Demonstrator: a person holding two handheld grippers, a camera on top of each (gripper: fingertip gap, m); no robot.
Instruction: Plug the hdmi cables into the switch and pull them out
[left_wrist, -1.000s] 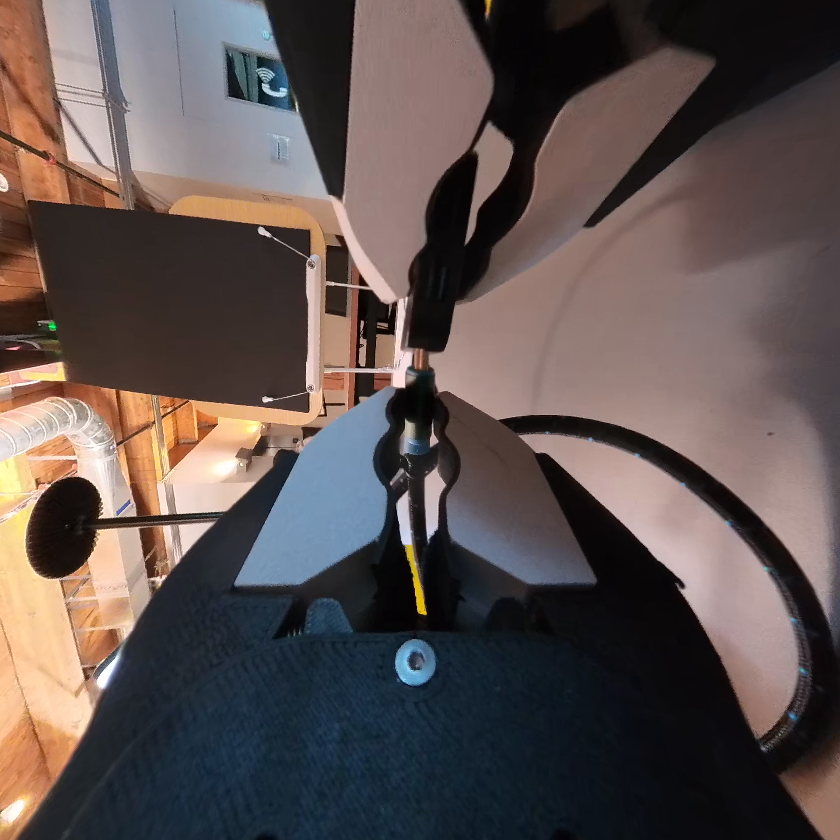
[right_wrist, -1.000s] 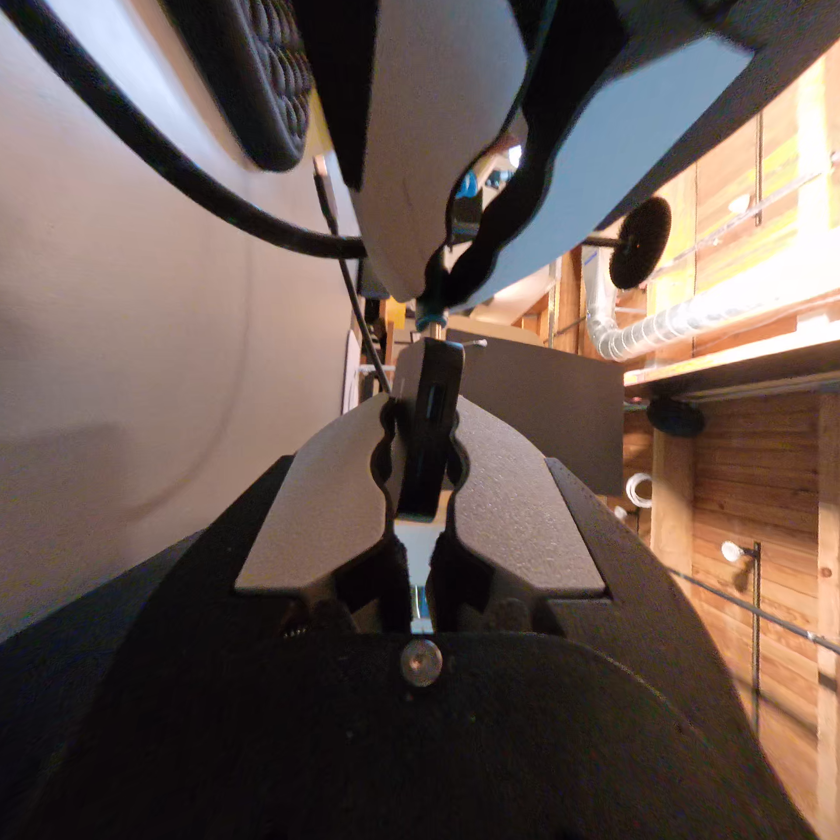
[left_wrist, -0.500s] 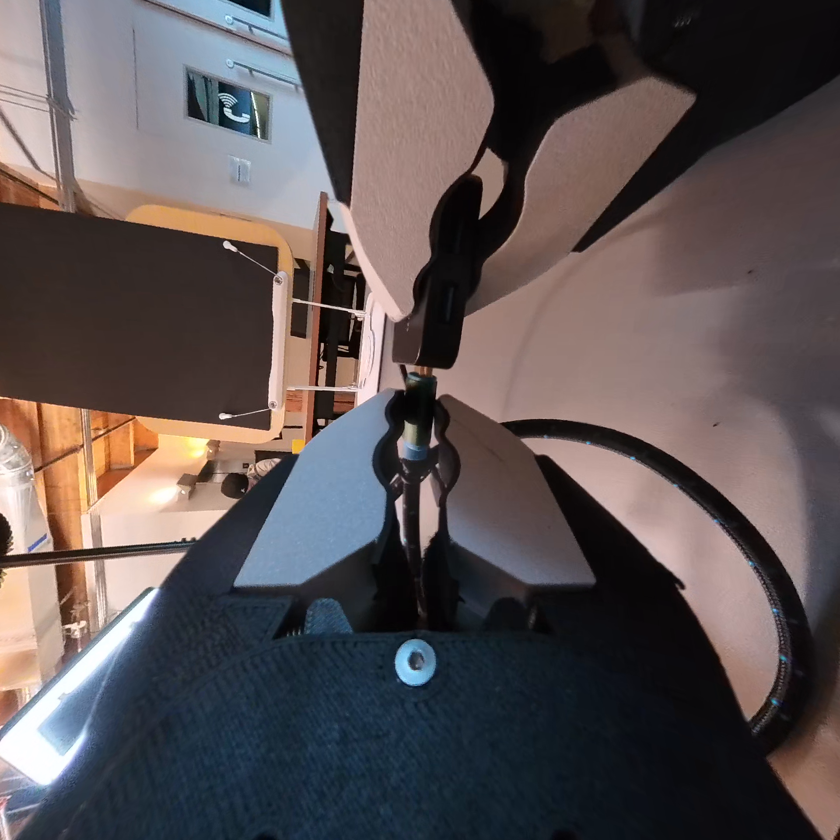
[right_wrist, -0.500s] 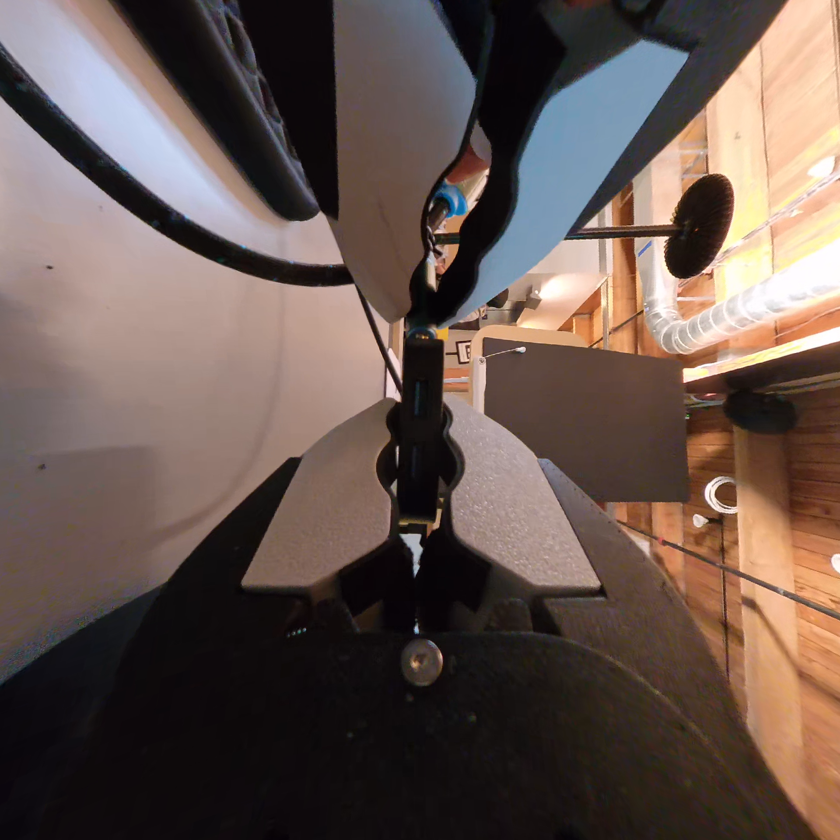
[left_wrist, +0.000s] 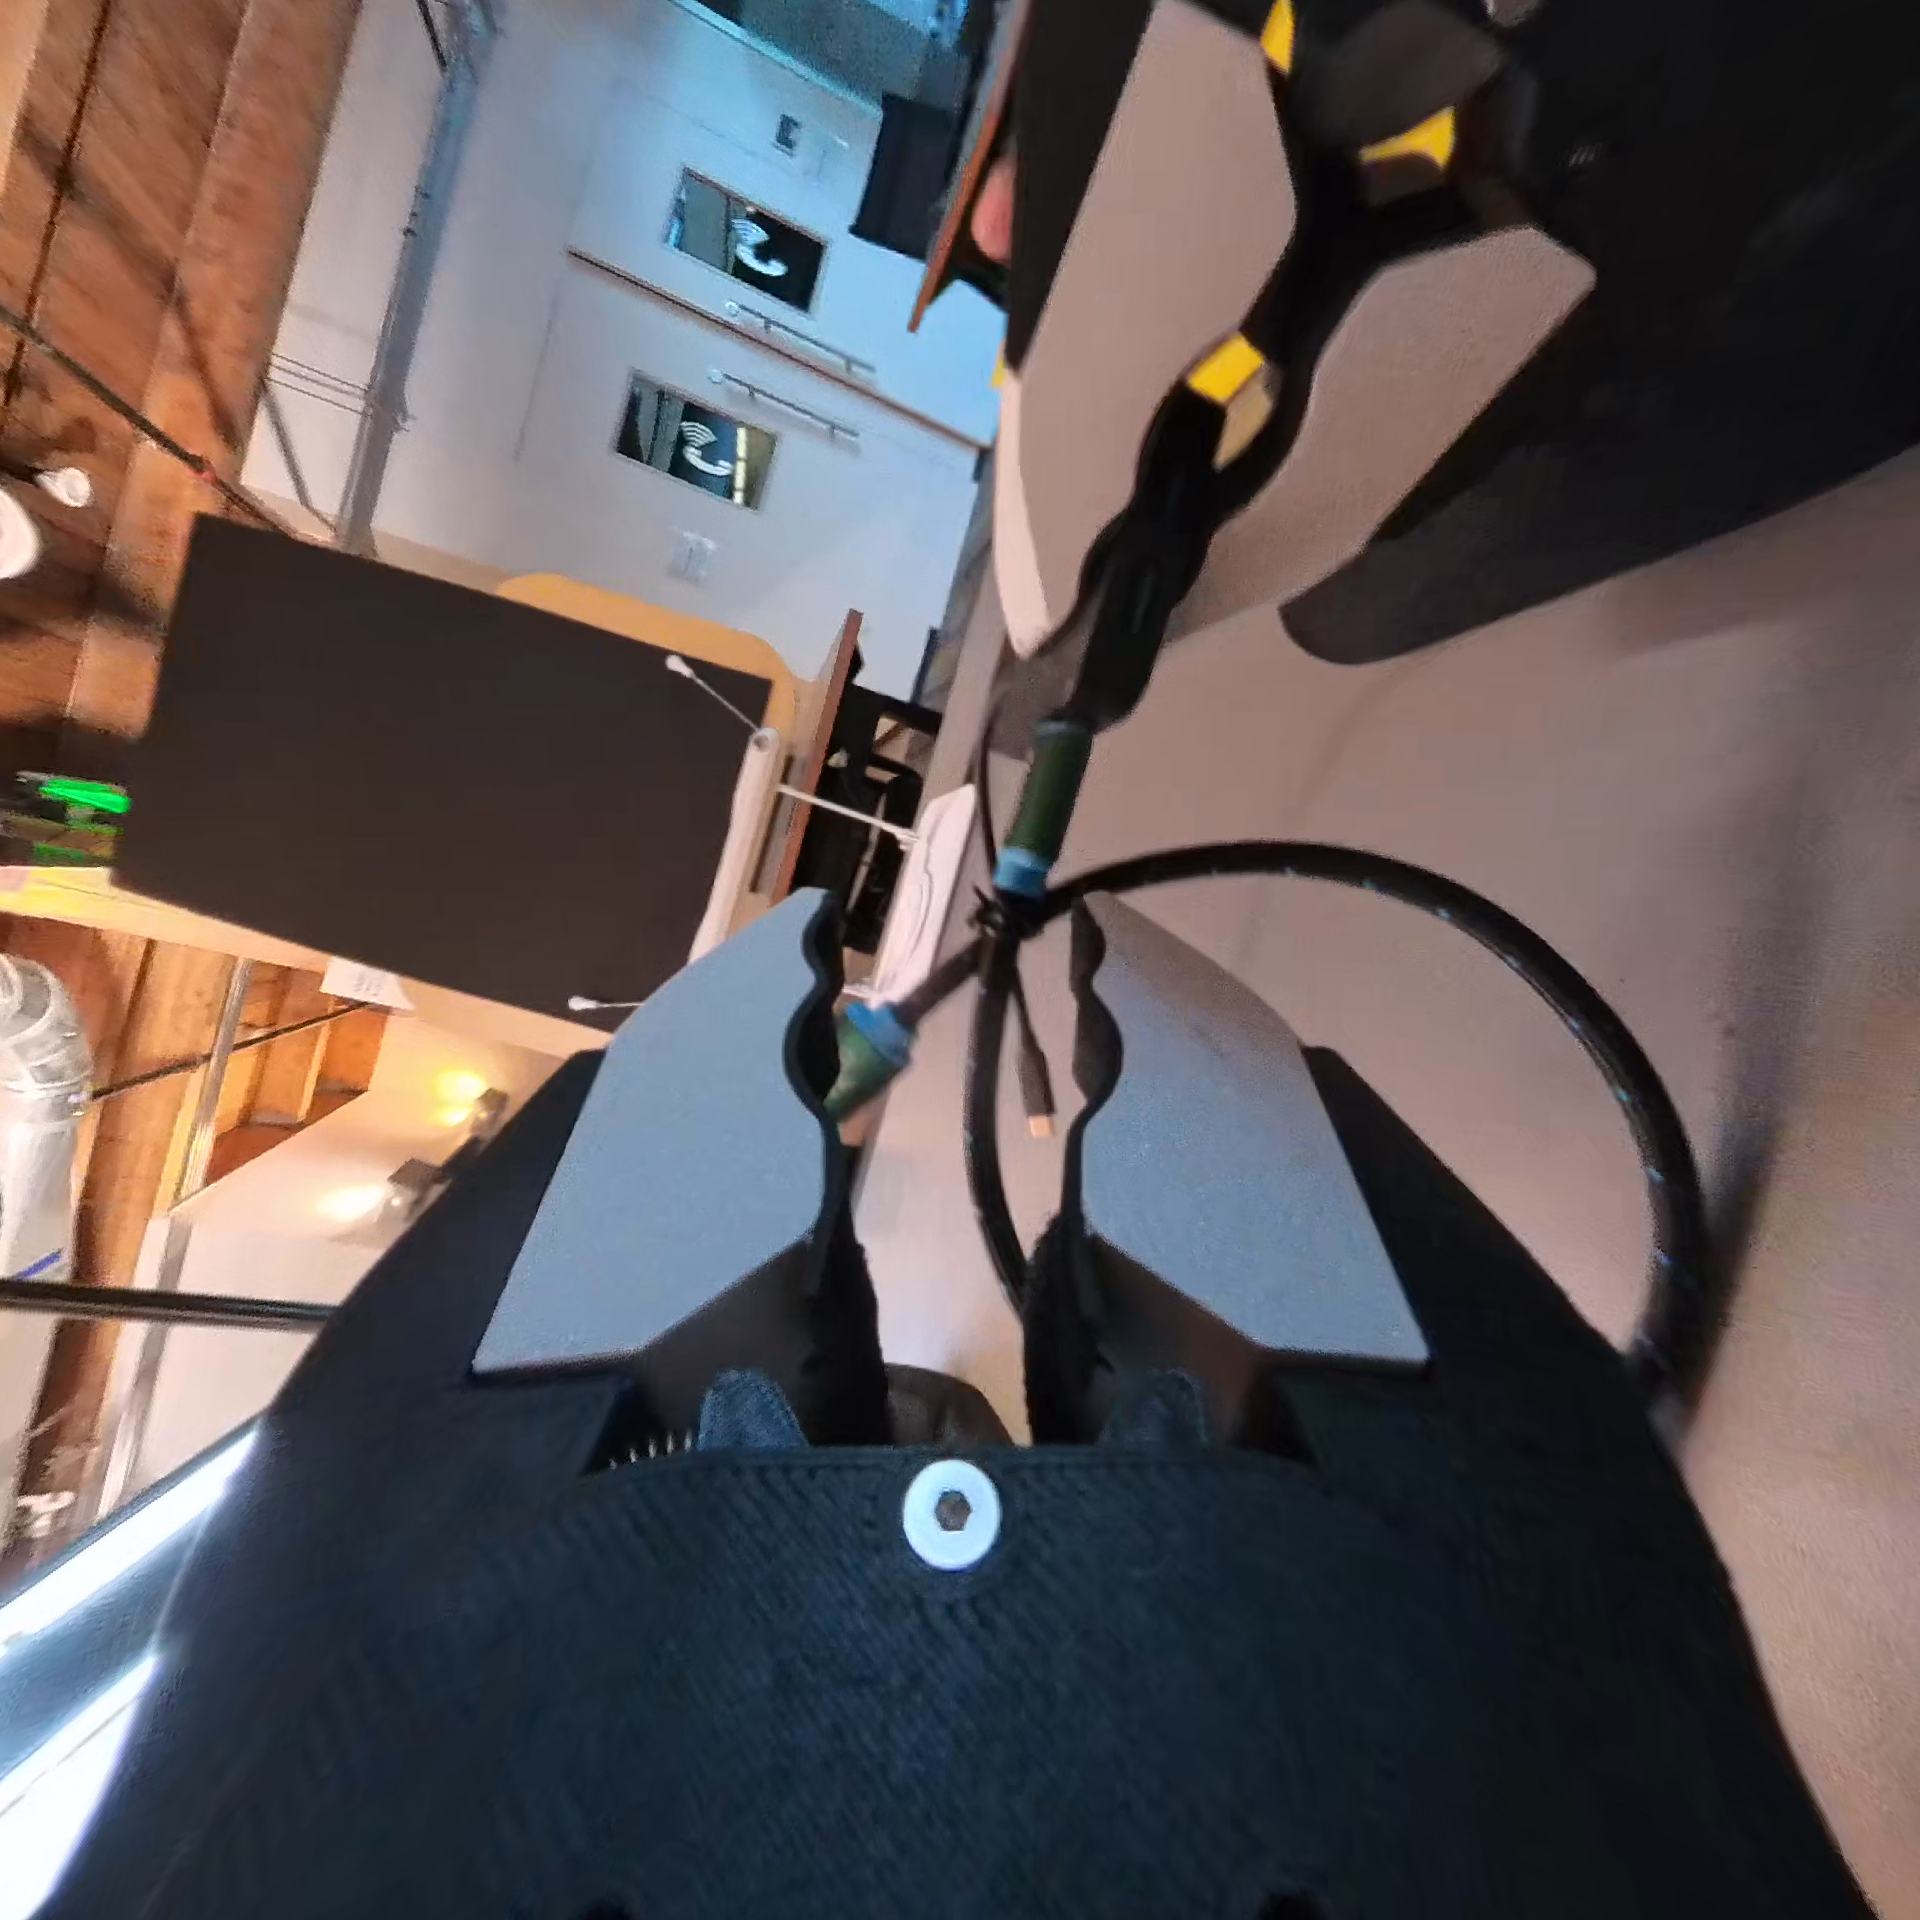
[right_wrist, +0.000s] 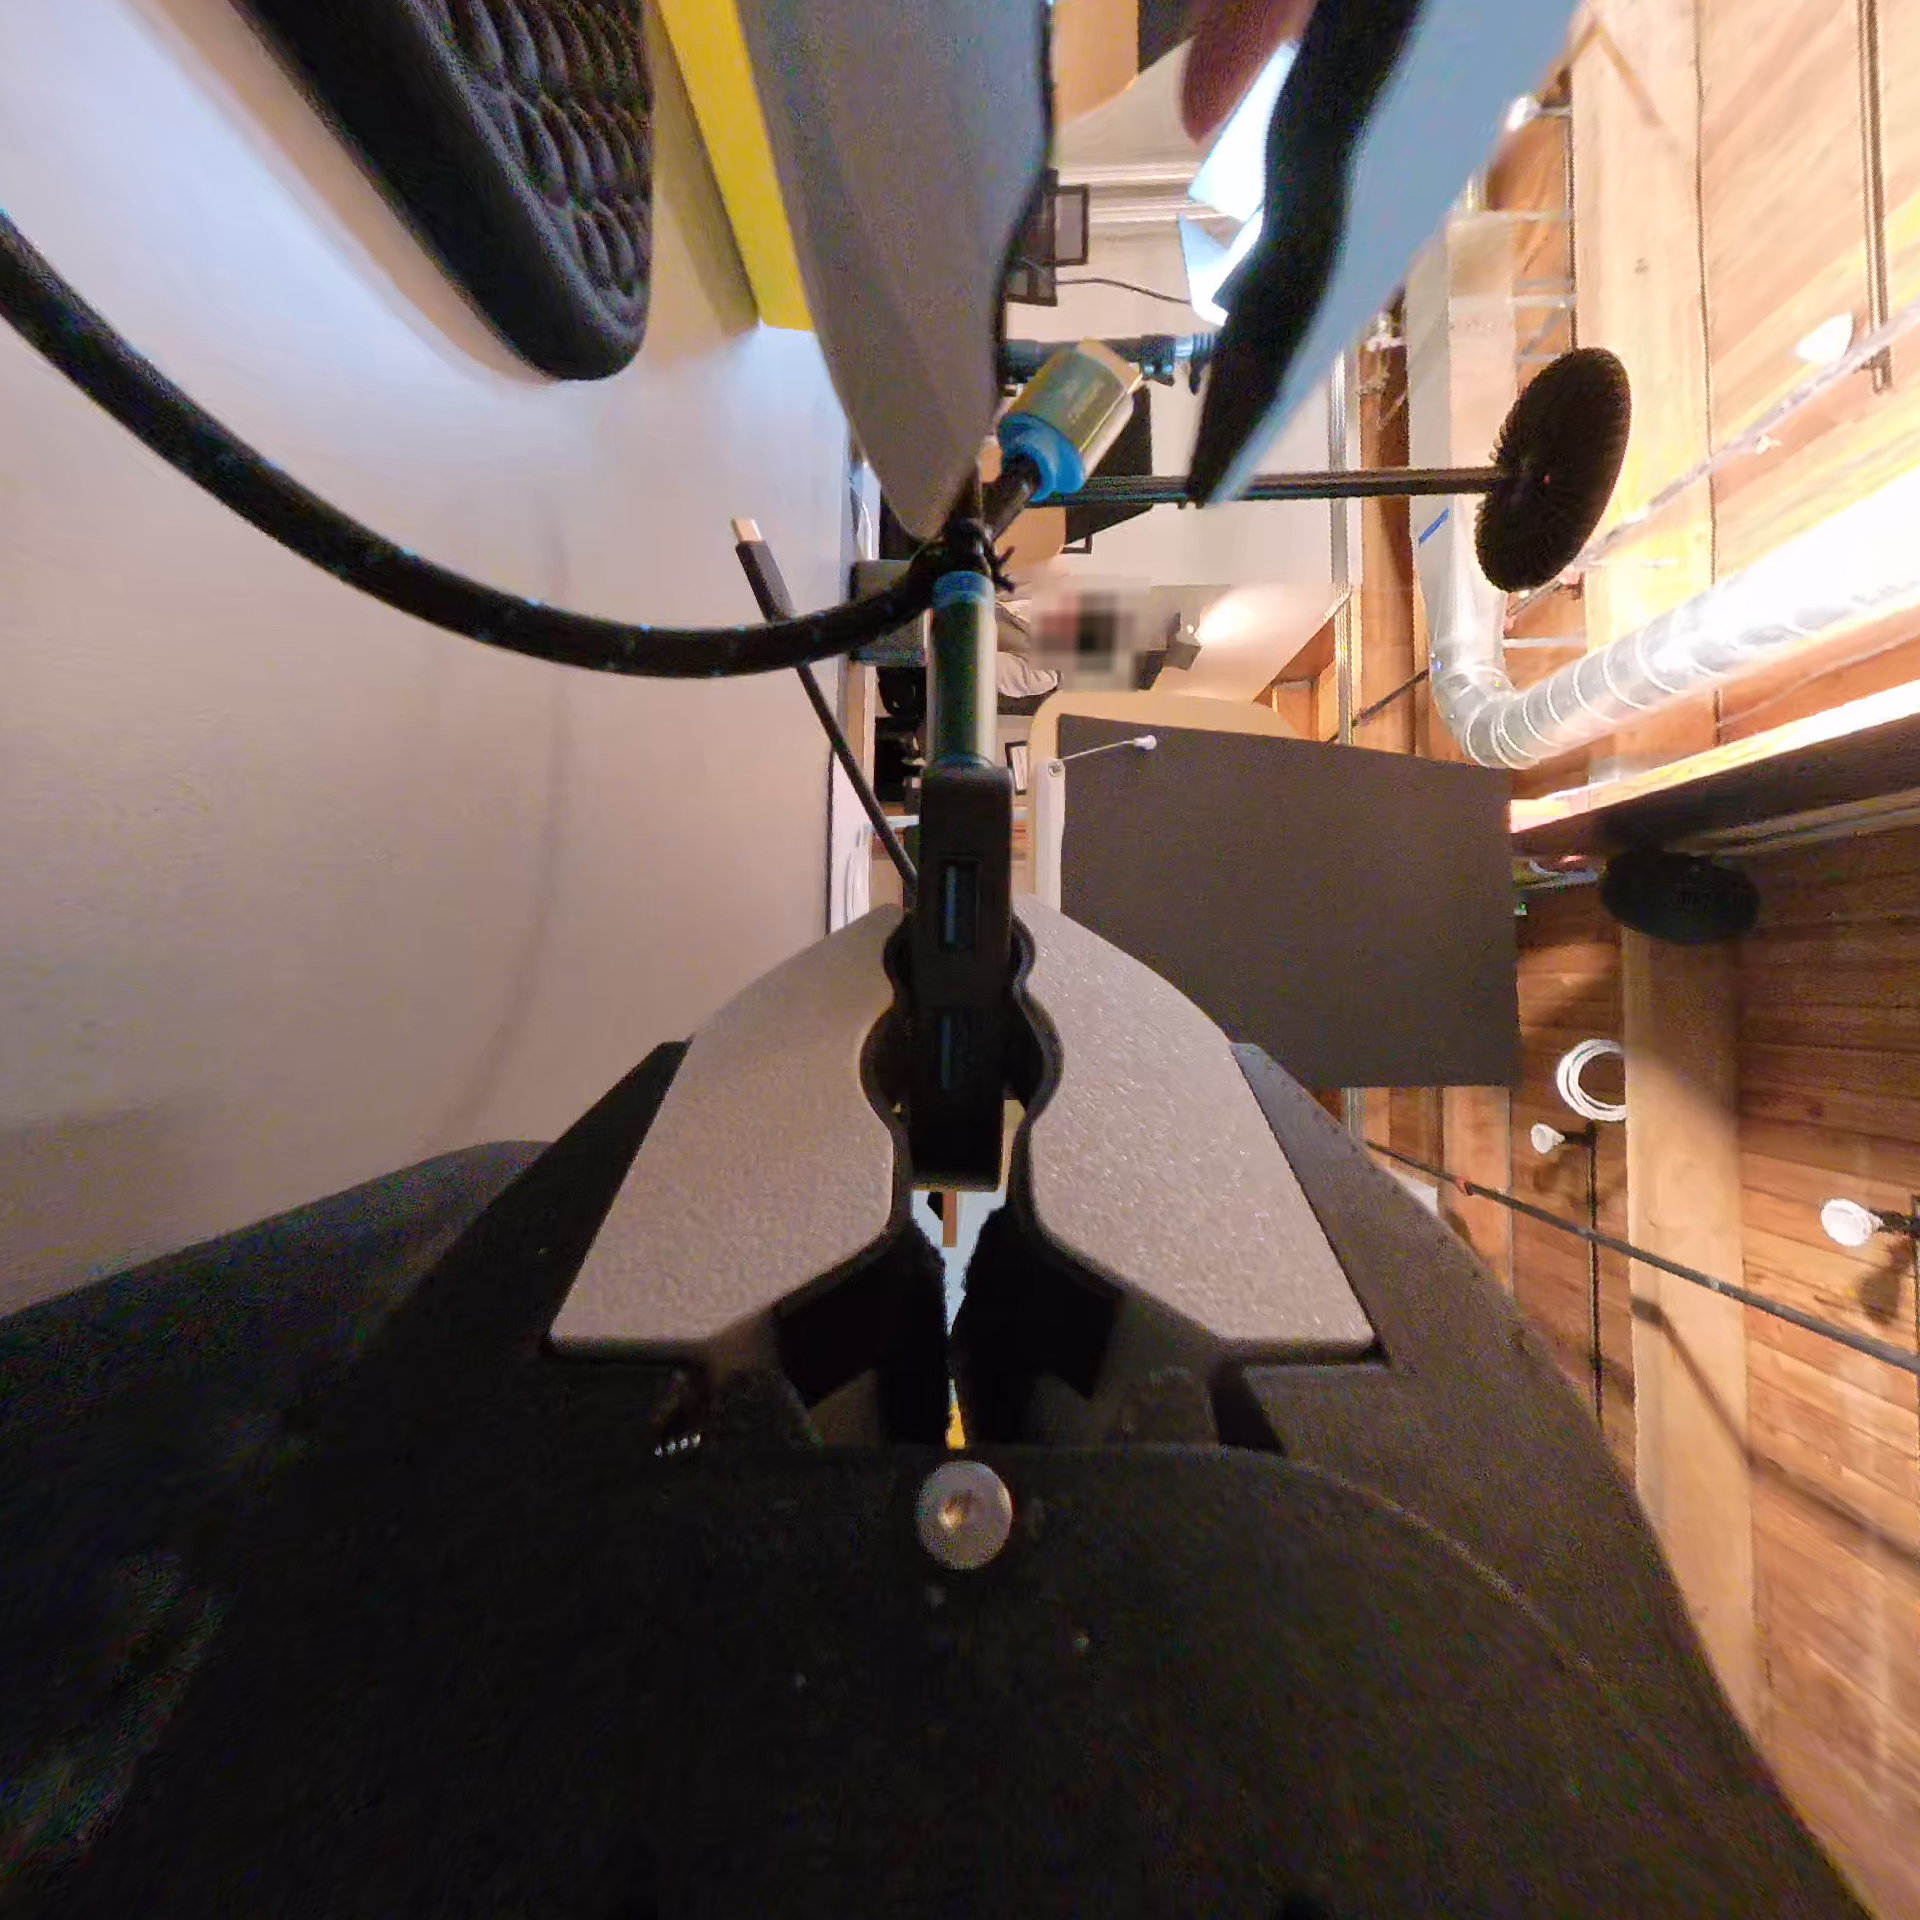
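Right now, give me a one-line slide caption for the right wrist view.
Right gripper clamps a black switch with one plug seated in its end, while the open left gripper faces it.

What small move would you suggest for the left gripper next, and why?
Probably ease the open left gripper forward around the green plug seated in the switch and close, ready to pull it out. The right gripper is shut on the switch, and nothing grips that plug.

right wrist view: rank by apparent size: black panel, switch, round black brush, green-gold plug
1. black panel
2. switch, held in the right tongs, close to the camera, so inflated
3. round black brush
4. green-gold plug, smallest
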